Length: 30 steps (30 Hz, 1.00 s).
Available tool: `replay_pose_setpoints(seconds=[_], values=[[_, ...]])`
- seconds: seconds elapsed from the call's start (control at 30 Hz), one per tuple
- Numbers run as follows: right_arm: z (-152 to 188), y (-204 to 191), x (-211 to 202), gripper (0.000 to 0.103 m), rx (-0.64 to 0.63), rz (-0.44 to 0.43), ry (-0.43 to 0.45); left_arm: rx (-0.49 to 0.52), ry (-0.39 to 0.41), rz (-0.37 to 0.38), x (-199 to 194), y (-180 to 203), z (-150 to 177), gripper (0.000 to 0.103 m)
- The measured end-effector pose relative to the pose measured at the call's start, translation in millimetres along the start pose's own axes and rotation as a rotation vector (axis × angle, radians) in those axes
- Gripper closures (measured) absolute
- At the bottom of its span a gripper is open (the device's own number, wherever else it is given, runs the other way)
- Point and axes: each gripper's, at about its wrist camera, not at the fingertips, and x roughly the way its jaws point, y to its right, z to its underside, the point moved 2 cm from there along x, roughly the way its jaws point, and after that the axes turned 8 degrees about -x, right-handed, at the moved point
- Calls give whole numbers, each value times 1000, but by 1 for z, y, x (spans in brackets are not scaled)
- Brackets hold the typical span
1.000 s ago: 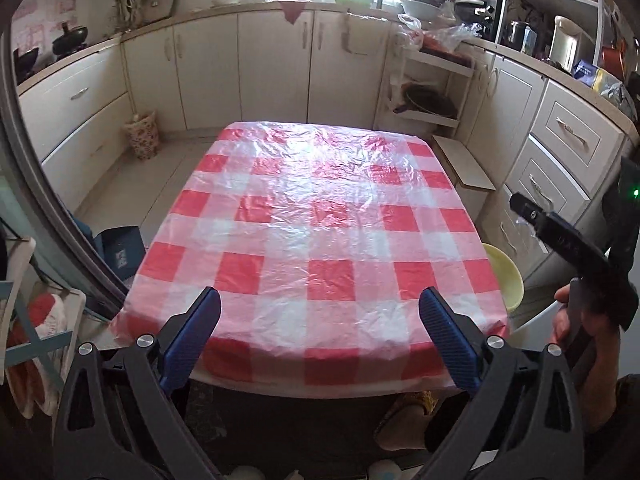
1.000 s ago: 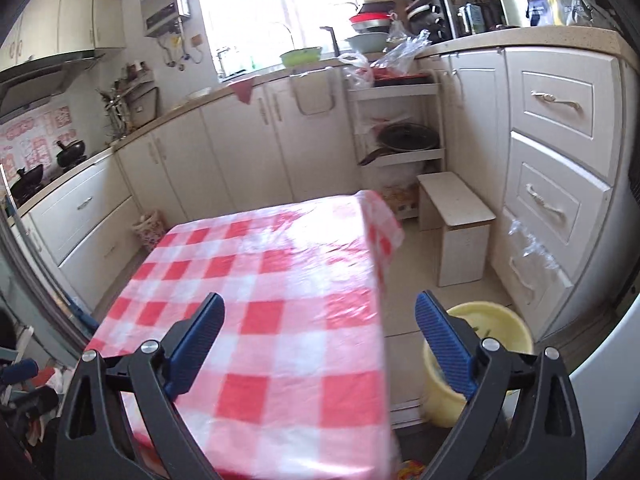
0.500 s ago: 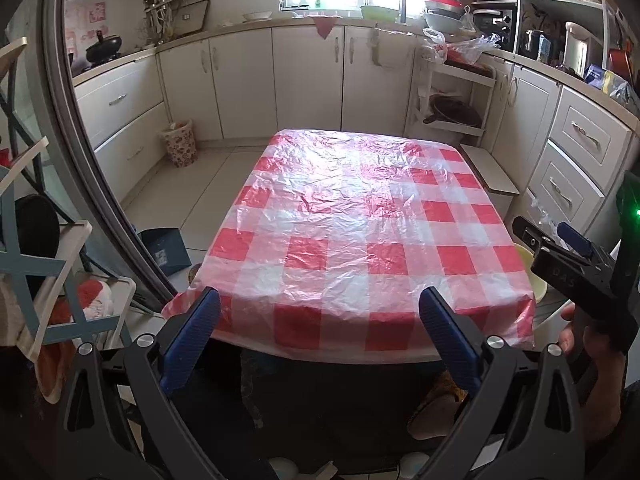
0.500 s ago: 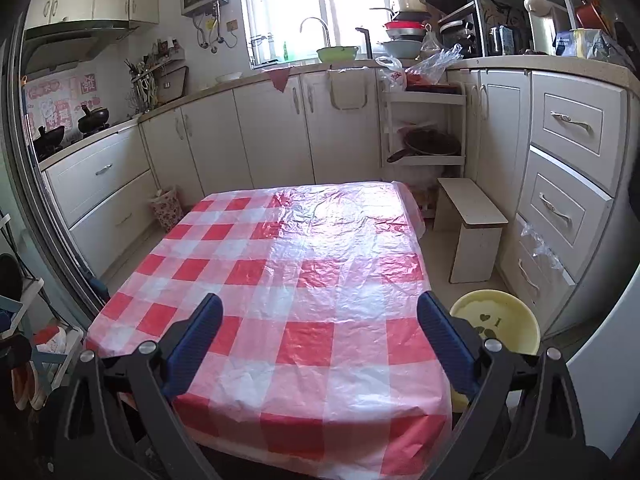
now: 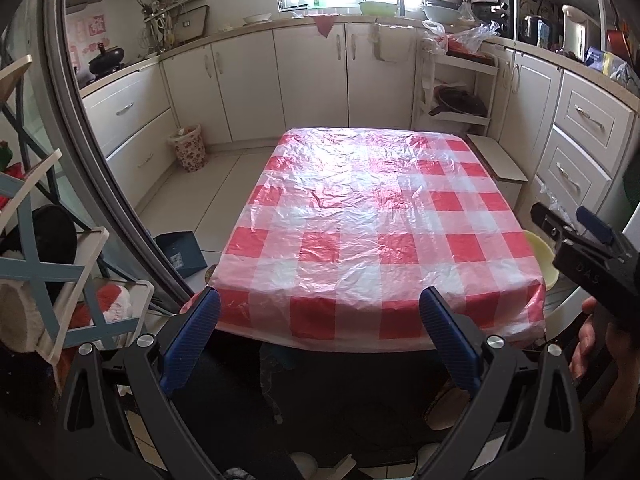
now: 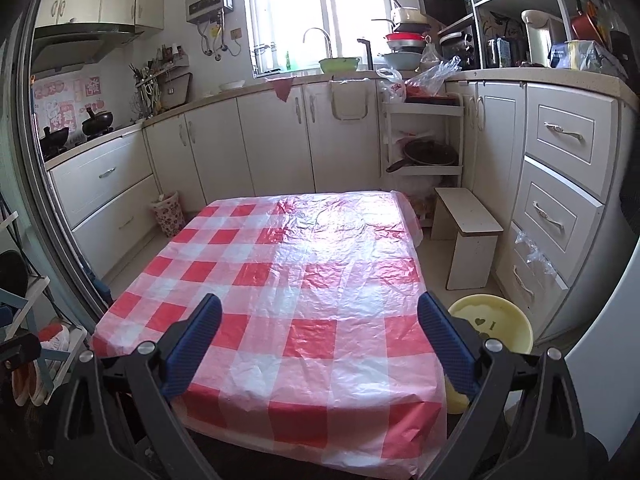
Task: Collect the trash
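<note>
**Both grippers held wide over the near table edge**

The table [image 5: 380, 216], under a red-and-white checked plastic cover [image 6: 304, 280], stretches ahead of both jaws, bare of any visible trash; a yellow bucket [image 6: 496, 326] stands on the floor just right of it, a floral wastebasket [image 5: 189, 148] well beyond by the cabinets; the left gripper [image 5: 320, 336] and right gripper [image 6: 318, 342] hover level, jaws wide apart, holding nothing.
</note>
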Motion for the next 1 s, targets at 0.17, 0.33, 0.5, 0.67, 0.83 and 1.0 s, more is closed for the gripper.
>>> replay_pose_setpoints(seconds=[0.17,0.33,0.5,0.67,0.83,1.0], values=[[-19,-24,-37,7,-75,-37,33,35,-13,-27,-16,0,-2,8],[-29,-43,-80,7,-97,-39,69,27,37,0,-44,-5,-5,7],[-22,-43,-105,7,-55,-45,74,35,45,-3,-56,-10,-1,7],[-31,-47,-122,7,-68,-47,77,10,53,-9,-64,-20,3,8],[-24,-56,-144,7,-16,-60,147,-46,133,11,-86,-33,2,7],[1,-56,-137,7,32,-33,141,-60,81,68,-81,-37,2,8]])
